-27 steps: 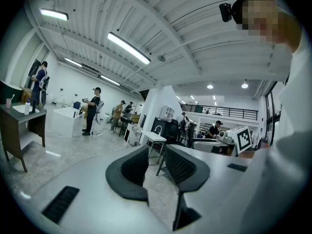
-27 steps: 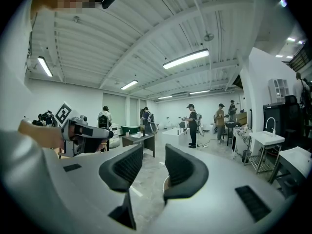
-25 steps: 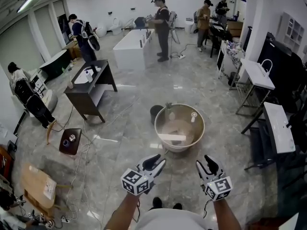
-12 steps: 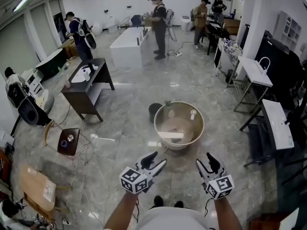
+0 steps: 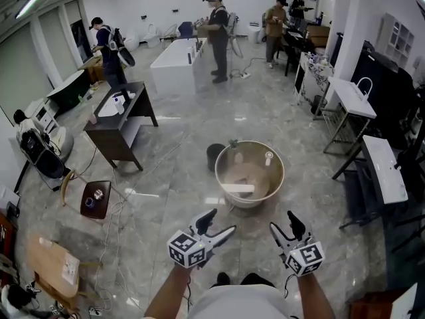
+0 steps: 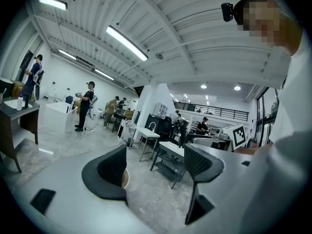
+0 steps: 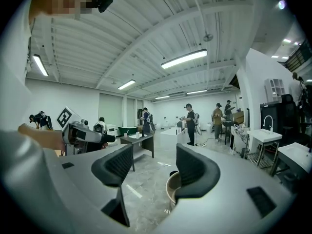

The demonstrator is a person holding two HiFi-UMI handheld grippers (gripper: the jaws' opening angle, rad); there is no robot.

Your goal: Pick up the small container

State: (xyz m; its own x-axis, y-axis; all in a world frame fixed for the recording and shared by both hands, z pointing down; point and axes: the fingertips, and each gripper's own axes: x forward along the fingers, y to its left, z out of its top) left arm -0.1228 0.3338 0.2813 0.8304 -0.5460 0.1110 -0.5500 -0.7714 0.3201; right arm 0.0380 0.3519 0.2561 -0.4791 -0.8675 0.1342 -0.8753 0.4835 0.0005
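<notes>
Nearest, the left tool (image 5: 216, 225) and the right tool (image 5: 285, 225) are both empty; their jaws are spread and have just been opening, with nothing between them. Ahead and well apart from both, the small white container (image 5: 268, 159) stands inside the round basin (image 5: 254, 203), near its far right wall. A reach over that rim could tip the slim container or knock it against the plank (image 5: 238, 189) lying inside. The glossy grey marble floor (image 5: 285, 118) carries loose cables (image 5: 114, 212) on the left. Beyond are a dark desk (image 5: 136, 104), a white bathtub (image 5: 174, 68) and people standing.
</notes>
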